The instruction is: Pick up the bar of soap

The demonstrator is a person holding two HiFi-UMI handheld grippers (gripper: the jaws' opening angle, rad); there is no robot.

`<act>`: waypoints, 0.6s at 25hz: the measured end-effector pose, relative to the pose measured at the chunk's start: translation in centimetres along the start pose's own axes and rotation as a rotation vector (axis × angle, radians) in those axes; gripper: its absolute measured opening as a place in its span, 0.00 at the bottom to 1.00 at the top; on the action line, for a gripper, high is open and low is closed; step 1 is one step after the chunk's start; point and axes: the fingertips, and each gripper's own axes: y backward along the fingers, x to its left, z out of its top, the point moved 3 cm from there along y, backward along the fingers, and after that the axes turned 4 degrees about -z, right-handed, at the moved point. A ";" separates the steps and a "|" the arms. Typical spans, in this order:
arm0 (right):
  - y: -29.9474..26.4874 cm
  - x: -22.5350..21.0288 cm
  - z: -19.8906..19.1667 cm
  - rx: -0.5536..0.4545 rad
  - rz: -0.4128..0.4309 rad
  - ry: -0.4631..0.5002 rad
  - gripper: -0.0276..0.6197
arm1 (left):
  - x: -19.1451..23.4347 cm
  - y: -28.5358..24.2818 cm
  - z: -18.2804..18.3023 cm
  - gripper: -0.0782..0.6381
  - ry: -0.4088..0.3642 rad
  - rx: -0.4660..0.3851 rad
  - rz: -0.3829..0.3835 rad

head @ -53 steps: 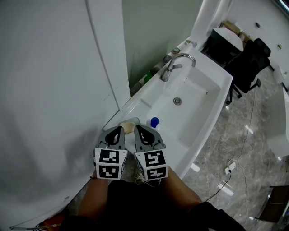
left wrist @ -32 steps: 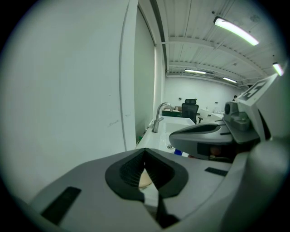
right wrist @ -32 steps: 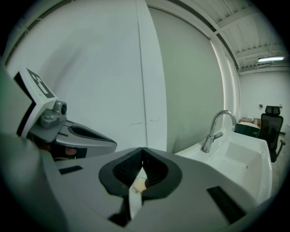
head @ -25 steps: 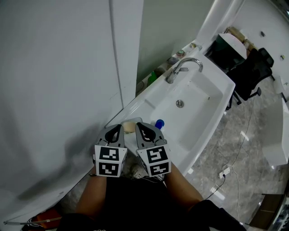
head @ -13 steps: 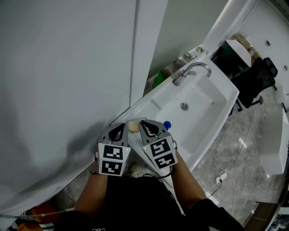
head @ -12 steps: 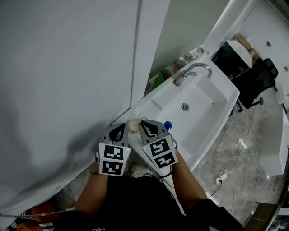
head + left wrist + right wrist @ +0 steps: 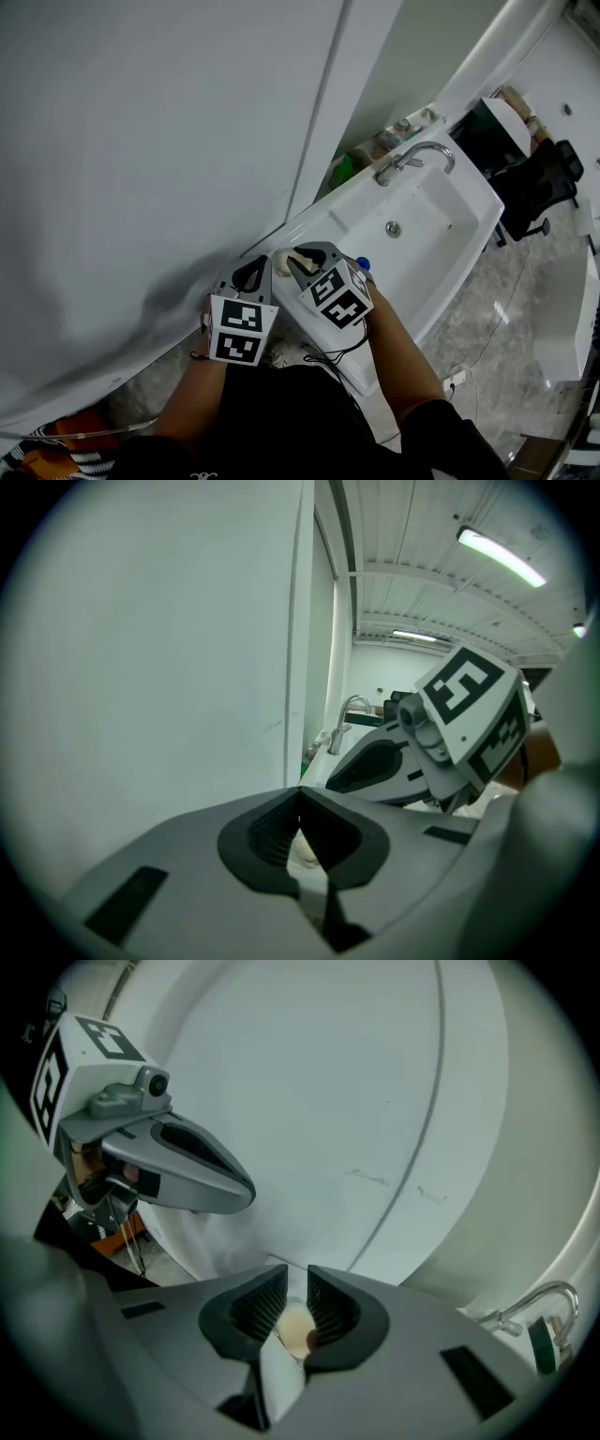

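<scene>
Right tool [image 7: 302, 259] is over the soap now. Its jaws have just been opening and stand a narrow slit apart. The bar of soap [image 7: 295, 1327] shows pale through that slit, just ahead of and below the tips. It lies on the white surface [image 7: 314, 223], and the pads are not pressing on it. A small dark reddish spot sits on the bar's side nearest the tool's right-hand pad.

Compare a second back: this tool's marker cube [image 7: 337, 298] sat square beside its neighbour's, and now it is rolled over at a clear slant, nose tipped down at the bar.

Left tool [image 7: 251, 274] sits close on the right tool's left, jaws closed tip to tip with nothing gripped. A sliver of the soap shows past its pads. Its marker cube [image 7: 239, 330] sits as level as it did earlier.

Beyond the right tool's tips and off to its right, the basin [image 7: 412, 225] and faucet [image 7: 412, 159] have slid toward the upper right of the head view. The blue cap [image 7: 362, 264], clear of the tool a second ago, now peeks out from behind its right flank. A green bottle [image 7: 342, 172] stands far ahead by the wall.
</scene>
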 end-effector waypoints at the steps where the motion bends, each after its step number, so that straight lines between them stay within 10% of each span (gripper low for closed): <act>1: -0.3 0.0 0.0 0.008 0.014 0.010 0.13 | 0.1 0.1 -0.1 0.11 0.002 -0.001 0.001; 15: -4.5 1.4 -2.2 0.225 0.217 0.208 0.27 | 2.1 1.1 -1.0 0.11 0.031 0.004 0.020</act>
